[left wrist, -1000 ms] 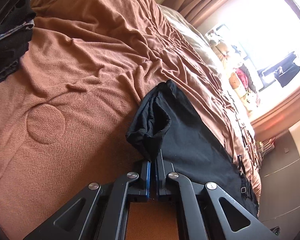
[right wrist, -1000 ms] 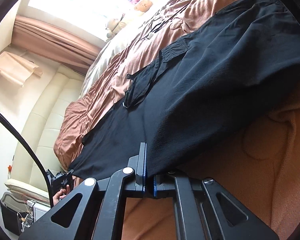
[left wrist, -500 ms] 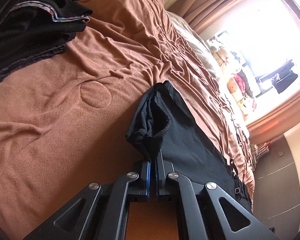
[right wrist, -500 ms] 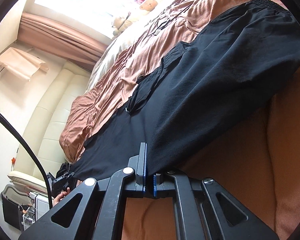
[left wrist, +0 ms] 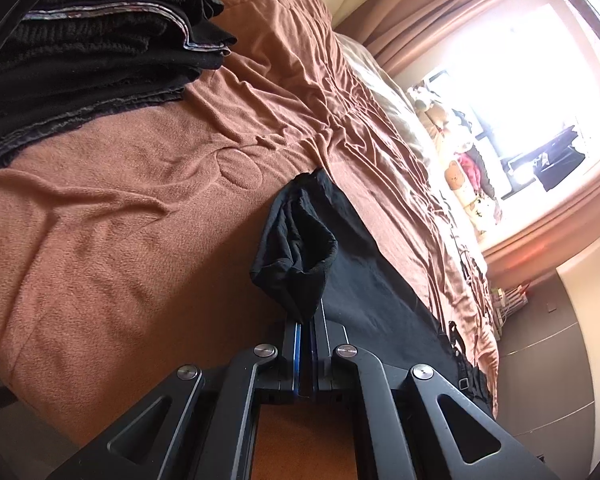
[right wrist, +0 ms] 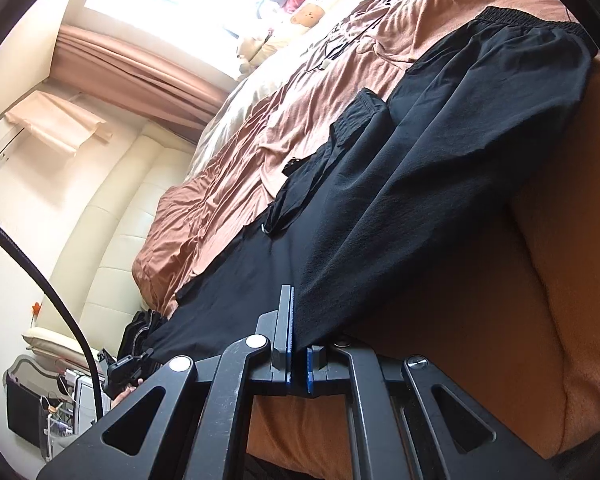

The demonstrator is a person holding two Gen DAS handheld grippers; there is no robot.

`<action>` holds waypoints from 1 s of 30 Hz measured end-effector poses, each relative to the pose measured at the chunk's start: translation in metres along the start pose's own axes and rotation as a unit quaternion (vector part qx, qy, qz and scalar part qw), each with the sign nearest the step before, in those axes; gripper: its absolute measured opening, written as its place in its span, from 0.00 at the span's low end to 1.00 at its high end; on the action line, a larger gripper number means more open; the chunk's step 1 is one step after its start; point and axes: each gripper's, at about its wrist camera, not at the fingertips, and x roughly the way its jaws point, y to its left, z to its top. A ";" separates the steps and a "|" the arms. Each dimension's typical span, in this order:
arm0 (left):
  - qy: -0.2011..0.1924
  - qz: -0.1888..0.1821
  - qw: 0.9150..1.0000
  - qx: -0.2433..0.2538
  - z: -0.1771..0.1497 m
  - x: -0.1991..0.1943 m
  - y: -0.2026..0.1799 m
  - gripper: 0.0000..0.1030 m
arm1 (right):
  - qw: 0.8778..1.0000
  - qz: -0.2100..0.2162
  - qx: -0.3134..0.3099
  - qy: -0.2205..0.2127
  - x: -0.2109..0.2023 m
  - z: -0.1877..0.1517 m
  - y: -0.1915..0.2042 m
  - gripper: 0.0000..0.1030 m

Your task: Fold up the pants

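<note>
Left wrist view, left to right; item one, a stack of folded dark clothes [left wrist: 84, 52], at the far left of the bed, resting on the brown blanket [left wrist: 112, 240]; one layer in the stack shows a pale striped edge. Item two, a round stitched patch in that blanket, near the middle of the bed. Item three, the black pants [left wrist: 340, 256]; I have the left gripper [left wrist: 311, 320] clamped tight on the hem of one leg, the cuff gaping open just above the jaws, the rest of the leg trailing away along the blanket toward the bed's right-hand edge. Item four, soft toys [left wrist: 460, 168] lined up by the bright window; brown curtains beside them.

Right wrist view, left to right; item five, a black cable [right wrist: 40, 280] curving across the left side; item six, a cream padded headboard [right wrist: 112, 216] behind the bed. Item seven, the right gripper [right wrist: 298, 344]; I hold it closed hard on the fabric edge of the pants [right wrist: 440, 168], which spread flat up the blanket, elastic waistband at the upper right, a cargo pocket along their left side. Item eight, the bed's near edge dropping away at the right, blanket folded over it.
</note>
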 end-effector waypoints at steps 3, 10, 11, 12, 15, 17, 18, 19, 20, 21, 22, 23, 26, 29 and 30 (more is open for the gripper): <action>-0.003 -0.001 1.000 -0.003 -0.003 -0.010 0.006 0.03 | 1.000 0.003 -0.001 0.000 -0.004 -0.007 0.000 0.02; -0.011 -0.002 1.000 -0.008 -0.006 -0.031 0.022 0.03 | 1.000 0.004 -0.003 0.005 -0.007 -0.020 0.003 0.02; -0.012 -0.002 1.000 -0.008 -0.005 -0.034 0.024 0.03 | 1.000 0.004 -0.002 0.006 -0.007 -0.022 0.003 0.02; -0.013 -0.002 1.000 -0.009 -0.005 -0.036 0.026 0.03 | 1.000 0.004 -0.001 0.008 -0.007 -0.024 0.003 0.02; -0.017 -0.002 1.000 -0.010 -0.002 -0.042 0.033 0.03 | 1.000 0.003 -0.003 0.012 -0.006 -0.028 0.004 0.02; -0.019 -0.004 1.000 -0.014 0.001 -0.045 0.039 0.03 | 1.000 0.001 -0.003 0.017 -0.004 -0.031 0.005 0.02; -0.021 -0.003 1.000 -0.017 0.002 -0.047 0.042 0.03 | 1.000 -0.001 -0.004 0.019 -0.003 -0.033 0.007 0.02; -0.023 -0.003 1.000 -0.019 0.003 -0.049 0.045 0.03 | 1.000 -0.002 -0.005 0.021 -0.002 -0.034 0.008 0.02; -0.024 -0.002 1.000 -0.021 0.004 -0.050 0.049 0.03 | 1.000 -0.003 -0.005 0.024 0.000 -0.035 0.009 0.02; -0.024 0.000 0.999 -0.024 0.004 -0.051 0.053 0.03 | 1.000 -0.003 -0.006 0.026 0.001 -0.036 0.011 0.02; -0.024 0.003 0.999 -0.027 0.005 -0.051 0.058 0.03 | 1.000 -0.003 -0.007 0.029 0.003 -0.037 0.012 0.02; -0.021 0.007 0.999 -0.031 0.005 -0.050 0.063 0.03 | 0.999 -0.005 -0.009 0.032 0.006 -0.038 0.013 0.02; 0.001 0.021 0.999 -0.043 0.002 -0.044 0.076 0.05 | 0.997 -0.046 -0.011 0.053 0.016 -0.039 0.014 0.06; 0.011 0.036 0.999 -0.038 -0.001 -0.040 0.082 0.14 | 0.994 -0.076 -0.028 0.068 0.020 -0.037 0.014 0.22; 0.012 0.045 0.998 -0.036 -0.003 -0.040 0.083 0.22 | 0.994 -0.076 -0.030 0.069 0.018 -0.036 0.014 0.36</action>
